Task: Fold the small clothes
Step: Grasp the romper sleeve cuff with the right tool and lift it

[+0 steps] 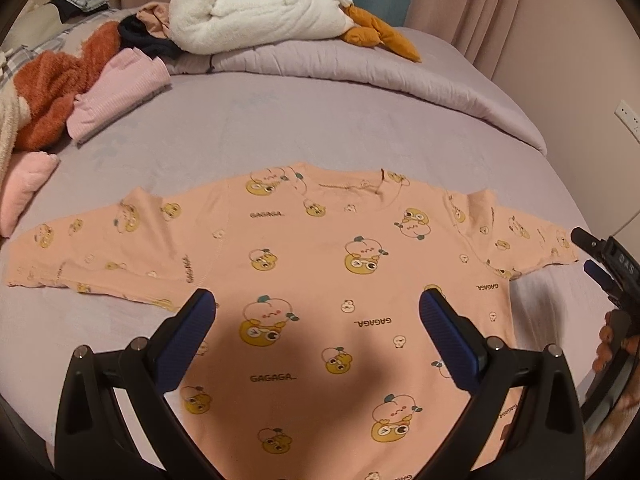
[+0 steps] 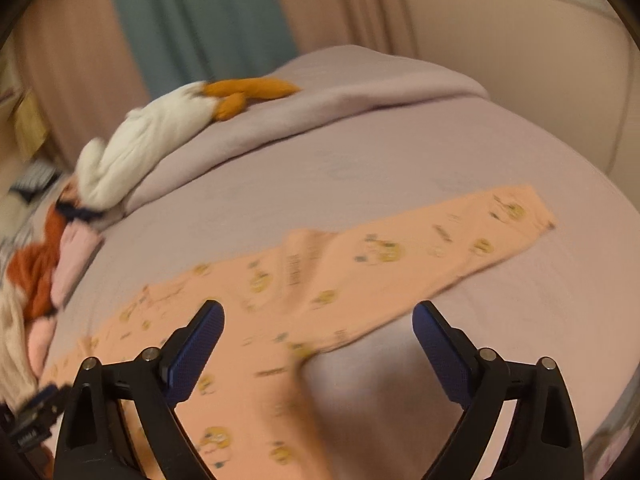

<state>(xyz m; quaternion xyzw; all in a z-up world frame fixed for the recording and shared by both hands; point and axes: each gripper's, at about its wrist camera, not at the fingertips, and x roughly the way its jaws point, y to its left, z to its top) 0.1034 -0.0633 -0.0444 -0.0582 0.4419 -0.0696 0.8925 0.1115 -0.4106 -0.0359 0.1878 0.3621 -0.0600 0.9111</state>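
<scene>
Shirt (image 1: 320, 280) beneath both wide-spread tools

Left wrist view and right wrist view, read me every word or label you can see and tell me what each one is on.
"GAGAGA.": printed repeatedly on the peach shirt, some copies upside down.
"DAS": partial lettering on the right gripper, rest cut off.
Label on the left gripper's body in the right wrist view: too blurred to read.

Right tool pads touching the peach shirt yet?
Cannot tell. In the right wrist view the right tool stands open over the peach shirt near its sleeve, nothing pinched, but blur hides any gap between the pads and the cloth.
</scene>
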